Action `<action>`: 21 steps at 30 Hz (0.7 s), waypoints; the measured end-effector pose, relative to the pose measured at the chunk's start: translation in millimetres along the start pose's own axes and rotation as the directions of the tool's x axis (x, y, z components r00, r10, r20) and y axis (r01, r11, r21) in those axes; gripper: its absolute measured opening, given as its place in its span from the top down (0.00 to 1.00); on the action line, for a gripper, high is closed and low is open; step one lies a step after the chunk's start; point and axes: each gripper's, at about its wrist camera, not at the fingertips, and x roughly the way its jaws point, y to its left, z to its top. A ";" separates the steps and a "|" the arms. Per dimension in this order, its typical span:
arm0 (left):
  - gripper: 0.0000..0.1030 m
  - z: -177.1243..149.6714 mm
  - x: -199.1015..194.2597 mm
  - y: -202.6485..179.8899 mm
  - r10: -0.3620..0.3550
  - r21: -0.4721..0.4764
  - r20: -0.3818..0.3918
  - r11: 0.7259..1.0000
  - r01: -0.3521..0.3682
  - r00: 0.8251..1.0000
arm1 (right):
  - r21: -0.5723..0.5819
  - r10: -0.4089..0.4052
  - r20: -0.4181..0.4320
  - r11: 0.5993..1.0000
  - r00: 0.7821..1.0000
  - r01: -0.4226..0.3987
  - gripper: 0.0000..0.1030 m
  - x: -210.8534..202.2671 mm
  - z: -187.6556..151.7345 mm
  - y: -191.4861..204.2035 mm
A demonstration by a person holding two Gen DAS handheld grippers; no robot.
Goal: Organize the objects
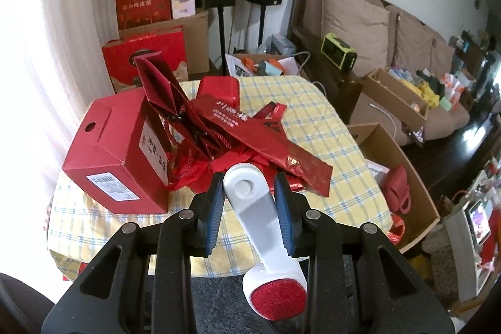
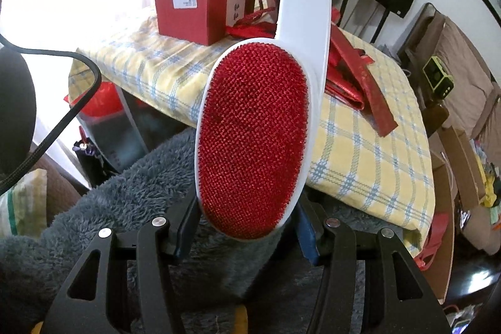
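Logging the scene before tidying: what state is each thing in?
Lint brush: lifted off the table, handle in left tool.
Right tool: astride the brush head.
Red box: closed, on the table.
Red bags: flattened, piled.
Cardboard box: open.

The bench (image 1: 316, 127) wears a yellow cloth with blue checks. On it stand a red carton (image 1: 116, 158) at the left and a small red box (image 1: 219, 88) behind, with flattened red gift bags (image 1: 250, 130) heaped between.
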 end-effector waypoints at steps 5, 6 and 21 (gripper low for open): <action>0.72 1.5 -9.3 -2.2 -0.001 -0.001 0.021 1.000 0.001 1.000 | 0.002 -0.006 0.020 1.000 1.000 0.006 0.47 -6.3 0.6 -1.7; 0.72 2.0 -10.7 -2.6 -0.003 -0.001 0.024 1.000 0.003 1.000 | 0.003 -0.006 0.022 1.000 1.000 0.006 0.47 -7.4 0.6 -1.9; 0.73 6.8 -37.6 -12.1 -0.013 0.002 0.082 1.000 0.013 0.997 | 0.016 -0.009 0.073 1.000 0.997 0.008 0.47 -28.4 0.6 -6.5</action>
